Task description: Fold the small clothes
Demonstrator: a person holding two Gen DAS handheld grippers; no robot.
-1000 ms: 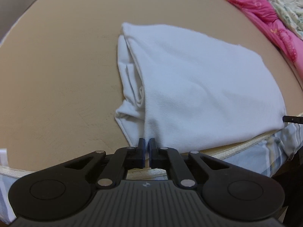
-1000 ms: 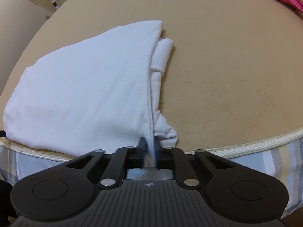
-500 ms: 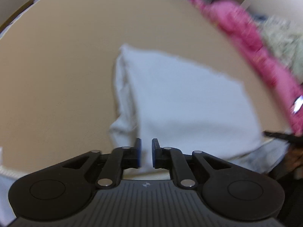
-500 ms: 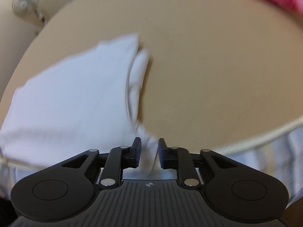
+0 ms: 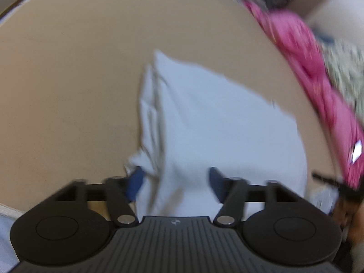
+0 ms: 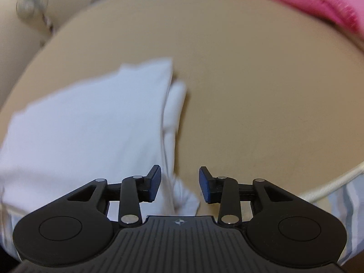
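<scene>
A white garment [image 5: 216, 122] lies folded on the tan bed surface [image 5: 68, 79], with a bunched folded edge on its left side in the left wrist view. My left gripper [image 5: 176, 182] is open, its jaws wide apart over the garment's near edge. In the right wrist view the same garment [image 6: 91, 122] lies at the left, its folded edge running towards me. My right gripper [image 6: 179, 184] is open above the garment's near right corner. Neither gripper holds cloth. Both views are motion-blurred.
A pile of pink clothes [image 5: 318, 72] and a pale patterned cloth [image 5: 345, 68] lie along the far right of the bed; the pink pile also shows in the right wrist view [image 6: 329, 4]. The mattress edge with striped sheet [image 6: 341, 186] is near me. A fan [image 6: 31, 4] stands far left.
Both grippers have opened, from shut a second ago to wide apart now, letting go of the garment's near edge. Both have lifted and pulled back a little; the garment stays on the bed.
</scene>
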